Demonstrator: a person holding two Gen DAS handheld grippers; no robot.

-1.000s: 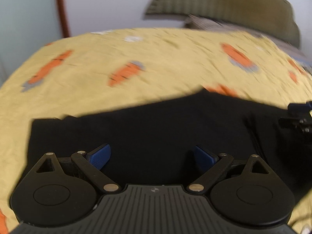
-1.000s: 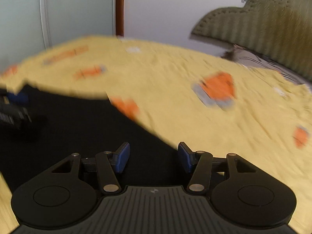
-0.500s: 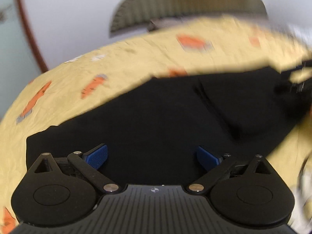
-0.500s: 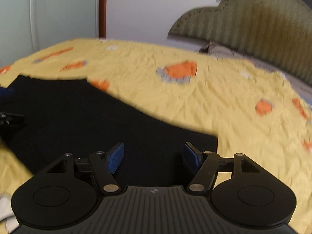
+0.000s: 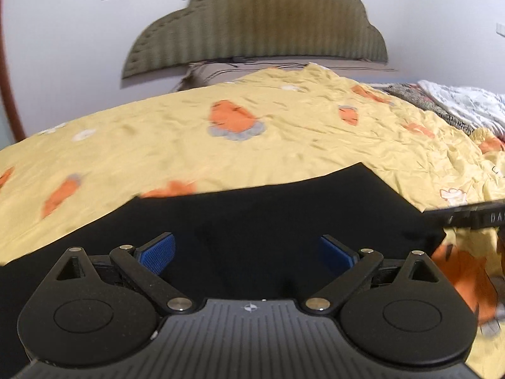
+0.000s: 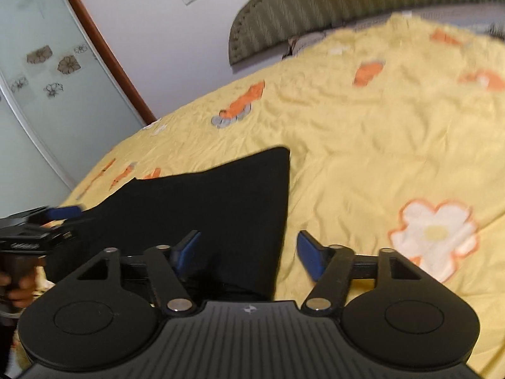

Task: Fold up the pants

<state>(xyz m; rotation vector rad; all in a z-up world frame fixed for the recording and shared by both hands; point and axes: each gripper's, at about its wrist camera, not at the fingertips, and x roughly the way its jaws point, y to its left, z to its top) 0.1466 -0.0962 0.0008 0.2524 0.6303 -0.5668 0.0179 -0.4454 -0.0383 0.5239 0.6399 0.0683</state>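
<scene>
The black pants (image 5: 252, 214) lie flat on the yellow bedspread (image 5: 284, 139), also in the right wrist view (image 6: 214, 202). My left gripper (image 5: 247, 252) is open and empty, above the pants' near part. My right gripper (image 6: 247, 252) is open and empty, straddling the pants' right edge. The right gripper's tip shows at the right edge of the left wrist view (image 5: 473, 218). The left gripper and the hand holding it show at the left of the right wrist view (image 6: 34, 230).
An olive padded headboard (image 5: 252, 22) stands against the white wall at the far end. Folded patterned bedding (image 5: 451, 107) lies at the far right. A glass sliding door with a brown frame (image 6: 47, 94) is to the left.
Both grippers have swung round over the pants. The left now faces the headboard over the pants' near part, and the right has shifted to the pants' right edge. Both stayed open.
</scene>
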